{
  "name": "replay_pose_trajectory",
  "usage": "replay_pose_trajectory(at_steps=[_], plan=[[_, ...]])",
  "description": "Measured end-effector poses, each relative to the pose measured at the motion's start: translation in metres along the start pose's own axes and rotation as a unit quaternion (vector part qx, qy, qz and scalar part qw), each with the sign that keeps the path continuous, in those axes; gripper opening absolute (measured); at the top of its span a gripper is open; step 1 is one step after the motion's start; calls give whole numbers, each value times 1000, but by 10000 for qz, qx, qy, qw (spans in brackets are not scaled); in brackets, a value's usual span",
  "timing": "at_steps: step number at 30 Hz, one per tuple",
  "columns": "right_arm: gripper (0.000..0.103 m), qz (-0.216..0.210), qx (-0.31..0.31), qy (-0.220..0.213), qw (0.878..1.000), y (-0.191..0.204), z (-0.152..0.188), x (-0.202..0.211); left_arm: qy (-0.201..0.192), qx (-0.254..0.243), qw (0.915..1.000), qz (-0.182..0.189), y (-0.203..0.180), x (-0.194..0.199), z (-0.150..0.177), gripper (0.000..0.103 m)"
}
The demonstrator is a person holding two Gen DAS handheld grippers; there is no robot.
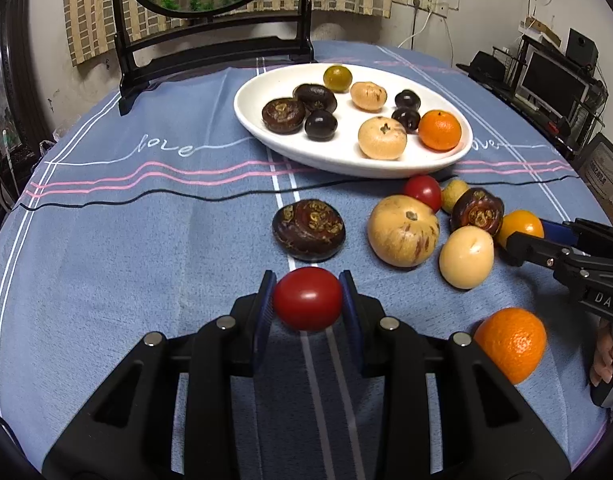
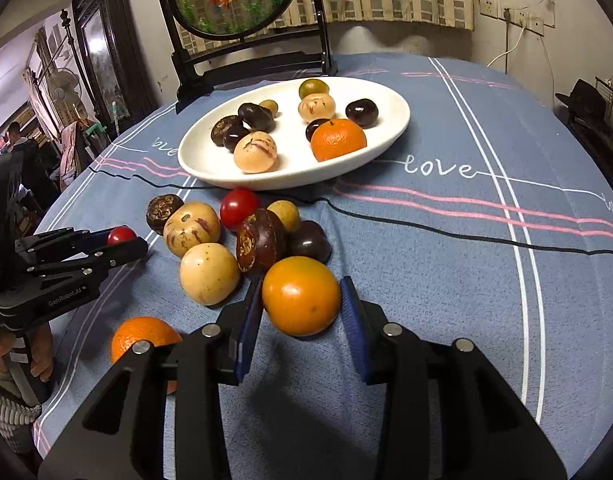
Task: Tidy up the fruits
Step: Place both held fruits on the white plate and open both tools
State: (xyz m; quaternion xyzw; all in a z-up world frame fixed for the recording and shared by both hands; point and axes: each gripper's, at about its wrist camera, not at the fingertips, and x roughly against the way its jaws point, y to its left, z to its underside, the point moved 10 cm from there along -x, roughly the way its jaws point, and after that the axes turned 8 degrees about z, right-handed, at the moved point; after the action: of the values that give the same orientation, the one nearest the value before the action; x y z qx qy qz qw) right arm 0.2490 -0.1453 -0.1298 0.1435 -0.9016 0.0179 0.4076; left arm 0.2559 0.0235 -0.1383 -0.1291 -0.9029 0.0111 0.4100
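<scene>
1. Left tongs, seen from the left wrist camera, are clamping a red tomato between their blue pads, narrow and pressing on both sides of it.
2. Beyond that tomato, a dark brown fruit is lying on the blue tablecloth, on the near side of the white plate.
3. Right of the dark brown fruit, a heap of loose fruit is sitting just in front of the plate: a big tan fruit, a pale round one, a second red tomato.
4. Right tongs are reaching in from the right edge, closing around a smooth orange at the far end of the heap.
5. A rough-skinned orange is resting alone, well in front of the plate, near the right tongs.
6. From the right wrist camera, the right tongs are holding the smooth orange, both pads touching its sides.
7. That orange is sitting on the cloth at the near end of the heap, in front of the plate.
8. Left tongs are showing at the left, gripping the red tomato, left of the plate's near rim.
9. On the plate, an orange, pale fruits and dark ones are lying spread out.
</scene>
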Motion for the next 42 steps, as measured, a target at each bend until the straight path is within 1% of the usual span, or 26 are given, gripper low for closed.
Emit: replay_pose_trajectory(at_steps=[4,9,12,14,16,18,21,24,26,30,33,38,42], plan=[[39,-15,-18,-26,10000,0,-1,1,-238,-85,9996,-108,-2,9,-6,33],[39,-96,-144,-203,9996,-1,-9,10,-460,-119,9985,-283,-1,19,-16,33],[39,-199,-305,-265,9990,-4,-15,16,-630,-143,9972,-373,0,26,-31,32],[39,-285,-389,-312,9983,-6,-23,22,-628,-208,9967,-460,1,24,-45,32],[39,-345,-452,-365,9977,-9,-35,28,-649,-327,9956,-590,1,21,-62,32],[39,-270,-417,-492,9976,-13,-56,35,-694,-396,9946,-658,1,19,-76,32],[39,-158,-345,-663,9971,-18,-86,41,-786,-353,9944,-617,0,13,-101,32],[39,-15,-244,-811,9964,-19,-115,37,-874,-288,9939,-615,0,4,-123,32],[39,-52,-275,-814,9963,-19,-127,27,-922,-274,9931,-667,1,-4,-133,32],[39,-151,-328,-743,9966,-18,-143,2,-863,-211,9941,-625,2,-22,-145,32],[39,-217,-311,-644,9972,-13,-148,-14,-811,-206,9945,-626,5,-33,-149,32],[39,-273,-209,-389,9987,-3,-146,-43,-529,-131,9973,-488,9,-61,-146,32],[39,-281,-164,-263,9991,0,-144,-57,-331,-84,9988,-345,12,-76,-140,32]])
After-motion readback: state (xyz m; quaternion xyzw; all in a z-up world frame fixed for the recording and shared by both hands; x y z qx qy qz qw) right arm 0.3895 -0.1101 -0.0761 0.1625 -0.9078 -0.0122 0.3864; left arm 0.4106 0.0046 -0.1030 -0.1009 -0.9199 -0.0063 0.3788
